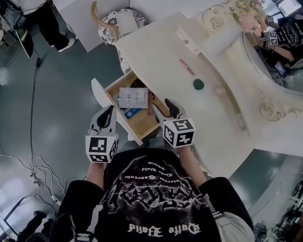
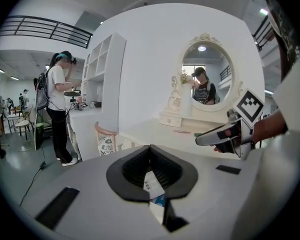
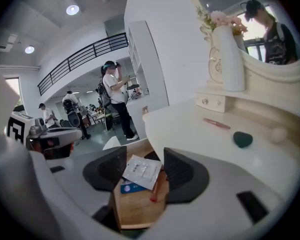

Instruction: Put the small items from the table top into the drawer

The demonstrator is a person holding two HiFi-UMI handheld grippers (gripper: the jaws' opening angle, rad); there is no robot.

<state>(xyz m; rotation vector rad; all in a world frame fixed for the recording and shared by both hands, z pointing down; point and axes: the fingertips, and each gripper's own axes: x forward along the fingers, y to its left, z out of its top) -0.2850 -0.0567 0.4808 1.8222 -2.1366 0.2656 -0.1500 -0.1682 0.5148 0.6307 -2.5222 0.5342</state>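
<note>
Currently holding right hand-held gripper [image 1: 170, 106] released, empty, over open wooden drawer [image 1: 146, 126]; left hand-held gripper [image 1: 109, 113] clenched on nothing. Seen at 1 to 2 o'clock from right one, on glossy cream desk [image 1: 161, 49]: slim pink pen [image 1: 186, 67] lying 10-to-4, matte green pebble shape [image 1: 198, 84], pale ball [image 1: 220, 90]. Nearer right side.

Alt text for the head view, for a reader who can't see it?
Seen from above, a person holds the left gripper and right gripper near an open wooden drawer of a cream dressing table. A white packet lies in the drawer; a pink pen and dark green item lie on top.
</note>
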